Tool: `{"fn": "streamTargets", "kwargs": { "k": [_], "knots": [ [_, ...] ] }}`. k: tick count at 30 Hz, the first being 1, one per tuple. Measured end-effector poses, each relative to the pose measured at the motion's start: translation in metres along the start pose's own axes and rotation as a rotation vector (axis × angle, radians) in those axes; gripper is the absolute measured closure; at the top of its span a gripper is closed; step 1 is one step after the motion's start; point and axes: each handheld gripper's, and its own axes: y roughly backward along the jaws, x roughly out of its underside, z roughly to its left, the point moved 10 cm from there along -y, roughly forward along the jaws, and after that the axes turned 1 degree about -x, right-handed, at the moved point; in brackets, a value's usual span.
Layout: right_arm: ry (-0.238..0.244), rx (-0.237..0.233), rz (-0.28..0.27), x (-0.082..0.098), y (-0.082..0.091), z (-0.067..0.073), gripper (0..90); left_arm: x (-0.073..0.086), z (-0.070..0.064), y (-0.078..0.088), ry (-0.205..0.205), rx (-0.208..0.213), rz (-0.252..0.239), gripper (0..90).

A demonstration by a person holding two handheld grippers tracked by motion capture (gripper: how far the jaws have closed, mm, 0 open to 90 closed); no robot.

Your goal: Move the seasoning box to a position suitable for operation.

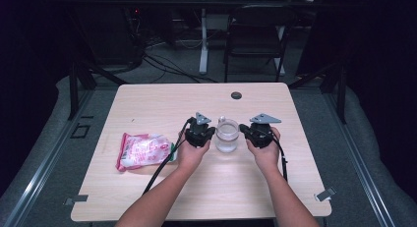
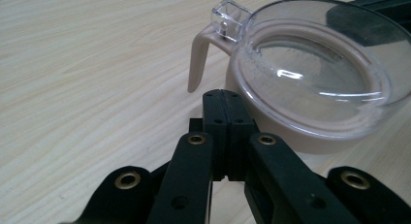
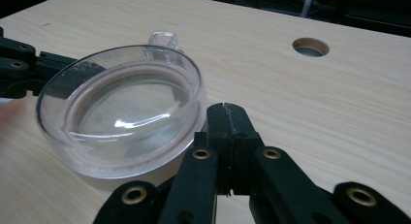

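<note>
At table point(image 1: 147, 97) centre: lidded jar point(image 1: 226, 135) upright between both grippers. Left gripper point(image 1: 200, 134) jaws pressed together, empty, just beside jar. Right gripper point(image 1: 256, 134) likewise together, empty. Pink bag point(image 1: 143, 150) lies left.

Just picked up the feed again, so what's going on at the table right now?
A person holds a gripper in each hand, one on each side of a lidded clear container standing mid-table. The left gripper and the right gripper both have their jaws shut with nothing between them, tips close against the container's sides. A pink-and-white bag lies off to the left, untouched.
</note>
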Motion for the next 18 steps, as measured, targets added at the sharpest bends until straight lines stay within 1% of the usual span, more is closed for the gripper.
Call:
{"fn": "streamTargets", "kwargs": {
  "k": [1, 2, 4, 7, 10, 12, 14, 15, 16, 17, 18],
  "knots": [
    [-0.002, 0.007, 0.011, 0.001, -0.001, 0.000, 90.0, 0.000, 0.000, 0.001, -0.003, 0.001, 0.002, 90.0],
    [-0.018, -0.002, 0.015, 0.003, -0.002, 0.001, 90.0, 0.001, 0.000, 0.001, -0.003, 0.010, 0.007, 90.0],
    [-0.029, -0.010, 0.017, 0.003, -0.001, 0.001, 90.0, 0.001, 0.000, 0.001, -0.004, 0.012, 0.009, 90.0],
    [-0.015, -0.002, 0.033, 0.004, 0.000, 0.002, 90.0, 0.002, -0.001, 0.002, -0.003, 0.017, 0.008, 90.0],
    [-0.009, -0.001, 0.042, 0.005, 0.002, 0.004, 90.0, 0.003, 0.000, 0.003, 0.001, 0.032, 0.000, 90.0],
    [-0.005, -0.001, 0.057, 0.007, 0.005, 0.007, 90.0, 0.005, -0.001, 0.006, 0.002, 0.044, 0.006, 90.0],
    [0.003, 0.007, 0.068, 0.011, 0.012, 0.013, 90.0, 0.007, -0.003, 0.008, -0.010, 0.050, 0.011, 90.0],
    [0.003, 0.007, 0.068, 0.011, 0.012, 0.013, 90.0, 0.009, -0.005, 0.011, -0.014, 0.053, 0.016, 90.0],
    [-0.011, 0.009, 0.069, 0.013, 0.016, 0.016, 90.0, 0.011, -0.008, 0.014, -0.023, 0.056, 0.016, 90.0],
    [-0.028, 0.006, 0.066, 0.016, 0.020, 0.020, 90.0, 0.013, -0.010, 0.016, -0.022, 0.061, 0.009, 90.0],
    [-0.016, 0.014, 0.074, 0.020, 0.027, 0.026, 90.0, 0.016, -0.012, 0.019, -0.027, 0.071, 0.012, 90.0]
  ]
}}
